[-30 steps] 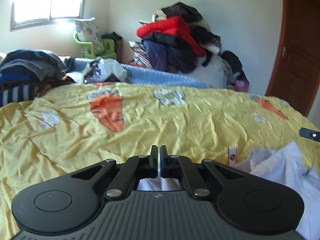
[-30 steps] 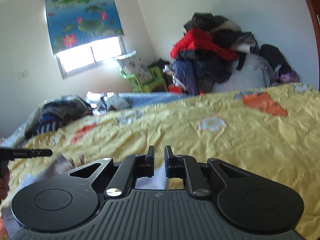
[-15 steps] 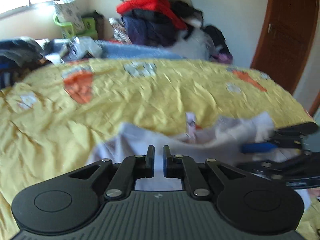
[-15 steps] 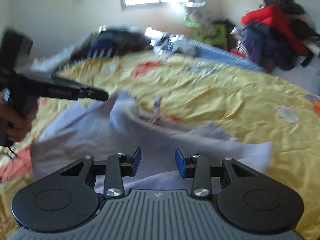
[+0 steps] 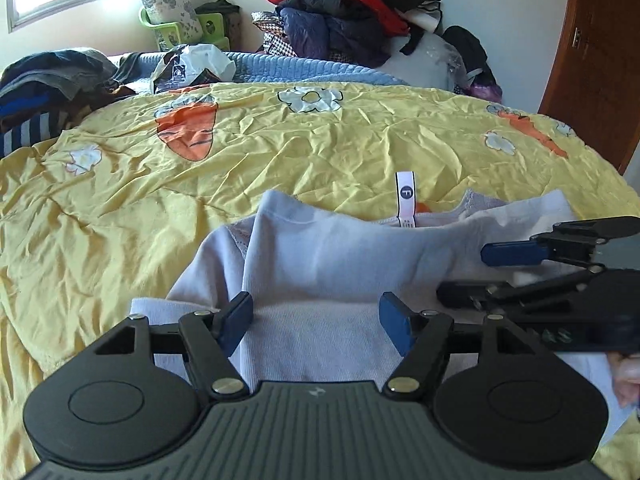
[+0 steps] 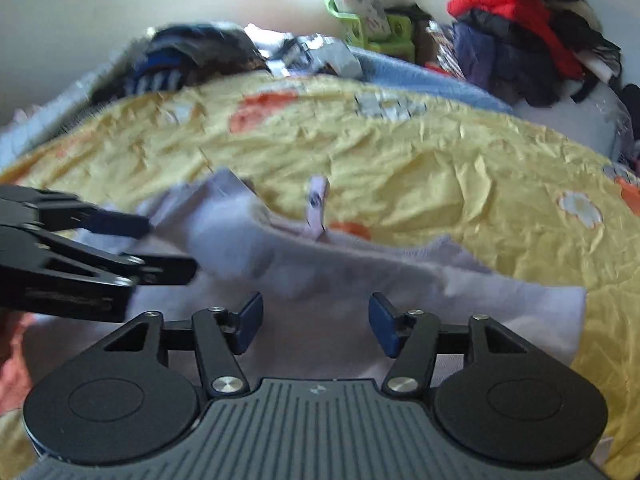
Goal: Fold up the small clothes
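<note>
A small white garment [image 5: 340, 264] with a label tag [image 5: 406, 196] lies rumpled on the yellow carrot-print bedspread [image 5: 280, 160]. My left gripper [image 5: 316, 316] hovers just over its near edge. Its jaws are opening, and the cloth lies below them with neither pad pressing on it. My right gripper [image 5: 464, 274] reaches in from the right over the garment's right side. In the right wrist view the right gripper [image 6: 316, 320] is also opening above the garment [image 6: 360, 272], pads clear of it. There the left gripper [image 6: 170, 246] comes in from the left.
A tall heap of red and dark clothes [image 5: 352, 8] is stacked against the far wall. Dark folded clothes [image 5: 48, 76] and a plastic bag [image 5: 192, 64] sit at the bed's far left. A wooden door [image 5: 600, 60] stands at the right. A hand [image 5: 628, 376] shows at the right edge.
Both grippers went from nearly shut on the white cloth to wide apart. Both views tipped down, and the garment now lies spread on the bedspread.
</note>
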{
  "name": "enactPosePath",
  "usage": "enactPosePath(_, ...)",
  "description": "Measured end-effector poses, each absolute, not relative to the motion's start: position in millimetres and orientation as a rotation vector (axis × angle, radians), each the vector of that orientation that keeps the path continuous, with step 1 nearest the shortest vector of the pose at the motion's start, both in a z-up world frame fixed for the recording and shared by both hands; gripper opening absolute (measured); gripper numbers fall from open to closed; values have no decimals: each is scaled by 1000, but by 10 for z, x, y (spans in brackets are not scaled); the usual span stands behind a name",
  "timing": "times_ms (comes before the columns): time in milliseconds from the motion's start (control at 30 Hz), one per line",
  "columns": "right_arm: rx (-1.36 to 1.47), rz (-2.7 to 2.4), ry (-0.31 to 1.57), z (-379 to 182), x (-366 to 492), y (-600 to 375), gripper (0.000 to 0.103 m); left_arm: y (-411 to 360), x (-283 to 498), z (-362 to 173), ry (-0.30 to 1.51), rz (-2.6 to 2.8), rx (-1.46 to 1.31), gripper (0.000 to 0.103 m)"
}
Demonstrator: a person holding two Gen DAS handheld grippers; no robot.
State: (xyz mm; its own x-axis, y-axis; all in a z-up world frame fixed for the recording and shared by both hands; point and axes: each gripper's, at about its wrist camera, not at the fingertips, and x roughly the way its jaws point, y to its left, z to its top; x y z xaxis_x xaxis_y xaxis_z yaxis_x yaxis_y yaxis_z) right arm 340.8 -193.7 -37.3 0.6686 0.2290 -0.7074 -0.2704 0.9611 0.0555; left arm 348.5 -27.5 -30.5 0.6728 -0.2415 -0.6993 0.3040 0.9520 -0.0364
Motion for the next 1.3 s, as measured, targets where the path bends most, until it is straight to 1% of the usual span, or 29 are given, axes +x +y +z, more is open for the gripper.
enactPosePath(67,-17,259,758,-320,3301,-1961,60,-296,3399,-296,760,-306,105,70)
enactPosePath(133,16,282,717,-239,3123,-1962,61,-298,3332,-302,756,-296,116,76)
enactPosePath(233,12,309,703,-209,2907,-1910,68,-296,3248,-316,751,-268,123,77)
enactPosePath(367,-51,283,744,-344,2781,-1863,73,-269,3149,-325,760,-257,98,78)
enactPosePath(500,-7,239,731,-282,2657,-1917,73,-231,3035,-320,751,-255,110,83)
enactPosePath(600,-23,227,691,-191,2492,-1870,74,-175,2978,-304,743,-247,112,84)
enactPosePath(800,-195,223,591,-70,2055,-1541,76,101,2887,-217,719,-244,74,84)
enactPosePath(867,-270,262,555,-66,1861,-1371,79,289,2897,-170,714,-232,24,85)
enactPosePath(933,-367,310,524,-110,1683,-1180,80,538,2957,-137,725,-231,-65,90)
enactPosePath(1133,-760,324,426,-443,1306,-544,81,1158,3290,-225,849,-217,-288,91)
enactPosePath(1300,-827,245,405,-567,1376,-332,81,1313,3600,-433,986,-367,-447,91)
